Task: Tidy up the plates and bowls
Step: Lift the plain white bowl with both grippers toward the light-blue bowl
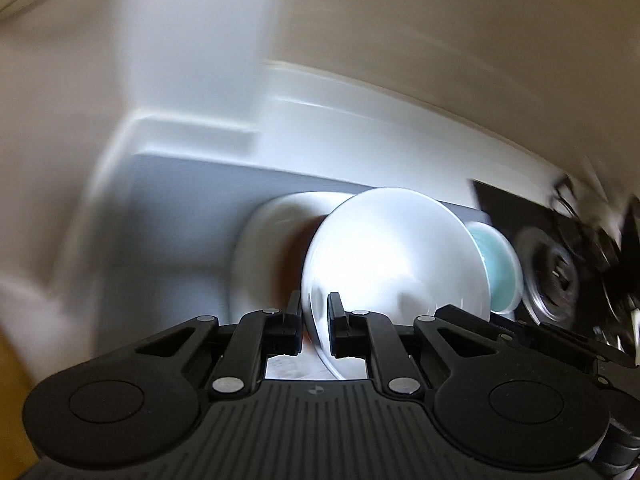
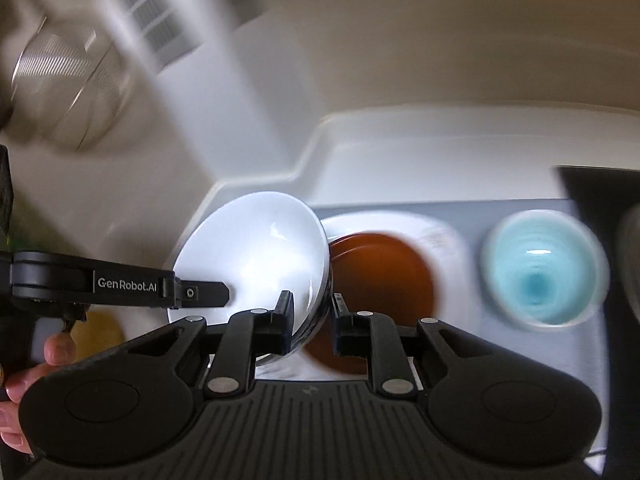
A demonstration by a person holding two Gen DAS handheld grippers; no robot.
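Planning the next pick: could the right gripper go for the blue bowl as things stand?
Probably not yet. The right gripper is shut on the rim of the white bowl, which the left gripper also grips. The blue bowl sits uncovered on the grey mat, so the way looks free once the white bowl is set down.

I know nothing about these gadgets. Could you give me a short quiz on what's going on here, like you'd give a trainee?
1. True or false: the left gripper and the right gripper both clamp the rim of the white bowl.
2. What lies on the white plate? A) a green cup B) a brown plate C) a black lid
3. Fill in: the bowl standing alone on the grey mat is ____ in colour.
Key: 1 true; 2 B, the brown plate; 3 blue, the blue bowl.
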